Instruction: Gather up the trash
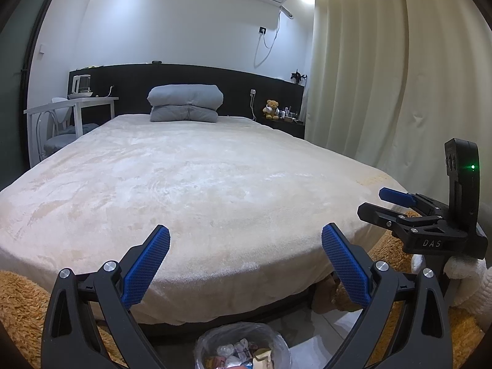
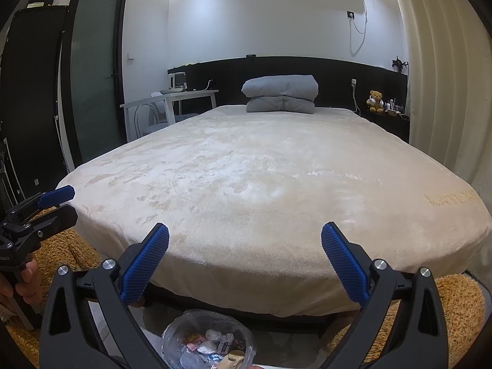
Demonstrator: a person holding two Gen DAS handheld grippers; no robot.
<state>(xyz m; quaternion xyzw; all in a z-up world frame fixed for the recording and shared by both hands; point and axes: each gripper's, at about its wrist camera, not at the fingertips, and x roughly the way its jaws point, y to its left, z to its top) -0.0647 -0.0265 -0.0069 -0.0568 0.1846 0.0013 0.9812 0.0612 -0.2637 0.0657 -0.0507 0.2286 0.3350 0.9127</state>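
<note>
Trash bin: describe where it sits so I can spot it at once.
Start at the big bed under its cream blanket. On the floor at its foot end stands the trash bin. It alone has a clear plastic liner, with crumpled wrappers and tissues inside.

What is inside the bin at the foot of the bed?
The bin has a clear bag liner holding crumpled white paper and small wrappers. Anything deeper is covered by that trash, and the frame edge cuts off the near side.
</note>
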